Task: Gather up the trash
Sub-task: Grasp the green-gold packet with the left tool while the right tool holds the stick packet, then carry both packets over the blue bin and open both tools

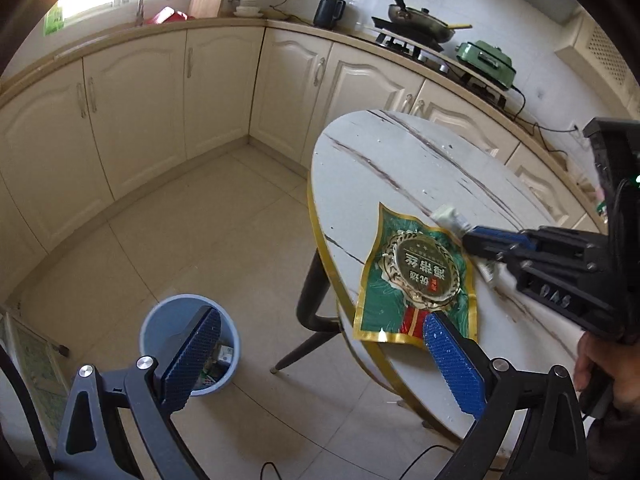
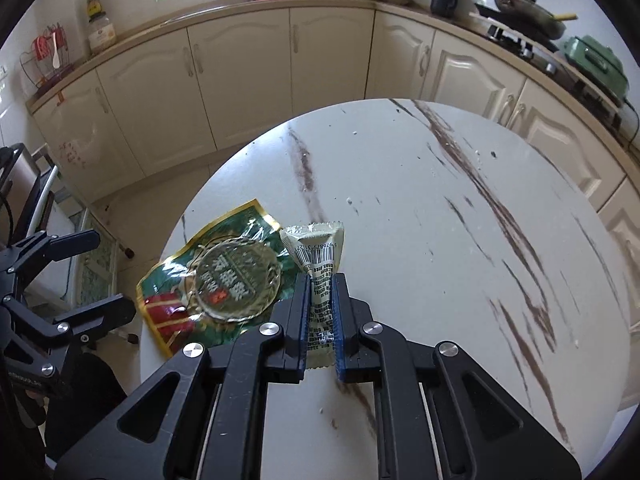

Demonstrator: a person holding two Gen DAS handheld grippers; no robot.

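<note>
Right wrist view: right tongs [image 2: 321,312] clench the small packet [image 2: 318,252]; the bin [image 1: 190,344] probably lies down-left, beside the open left tongs [image 1: 320,360].

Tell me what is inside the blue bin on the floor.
The blue bin holds some printed packaging scraps near the bottom. The left gripper's finger covers much of the opening, so the rest of its contents cannot be seen.

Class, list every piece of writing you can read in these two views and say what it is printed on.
"海带丝", upside down in the left wrist view: gold medallion on the green packet.
"976879 31 27", roughly, beside the barcode: pale sachet in the right gripper.
Sachet's fine print, packet's red seal, jar label: too small or blurred.
</note>
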